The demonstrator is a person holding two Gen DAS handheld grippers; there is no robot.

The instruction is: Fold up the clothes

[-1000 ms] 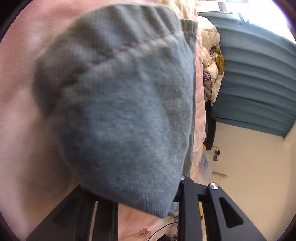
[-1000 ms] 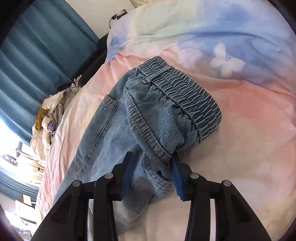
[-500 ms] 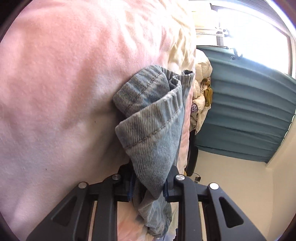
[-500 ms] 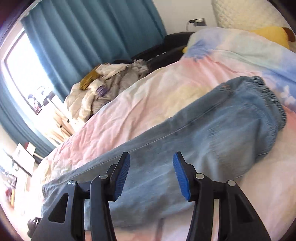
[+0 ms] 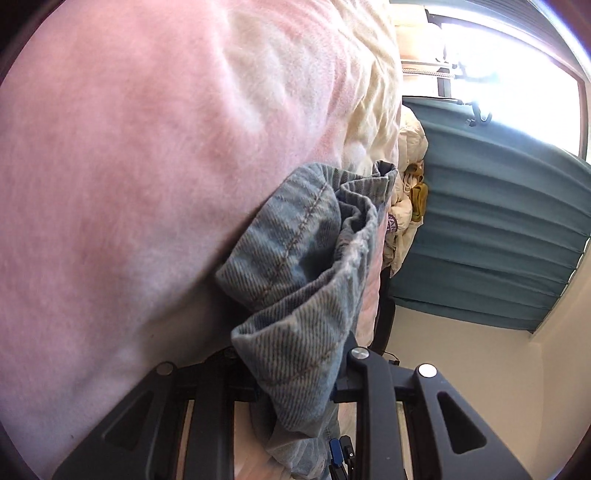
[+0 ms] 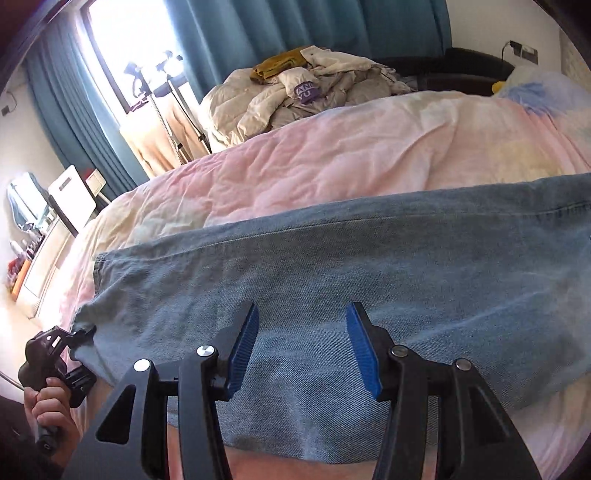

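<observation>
Light blue jeans (image 6: 369,266) lie stretched flat across the pink bedspread (image 6: 332,155). My left gripper (image 5: 295,384) is shut on the bunched hem of a jeans leg (image 5: 295,280), close to the bedspread (image 5: 129,166). It also shows in the right wrist view (image 6: 83,332), pinching the jeans' left end, with the hand holding it. My right gripper (image 6: 301,350) is open and empty, hovering over the middle of the jeans; its blue pads (image 6: 360,350) are wide apart.
A heap of crumpled pale clothes and bedding (image 6: 303,88) lies at the far side of the bed. Teal curtains (image 6: 295,26) and a bright window (image 6: 122,55) stand behind. A white cabinet (image 6: 70,195) is at the left.
My right gripper let go of the jeans' waistband, opened and swung left along the laid-out jeans toward the legs. My left gripper kept the hem and pulled it out taut.
</observation>
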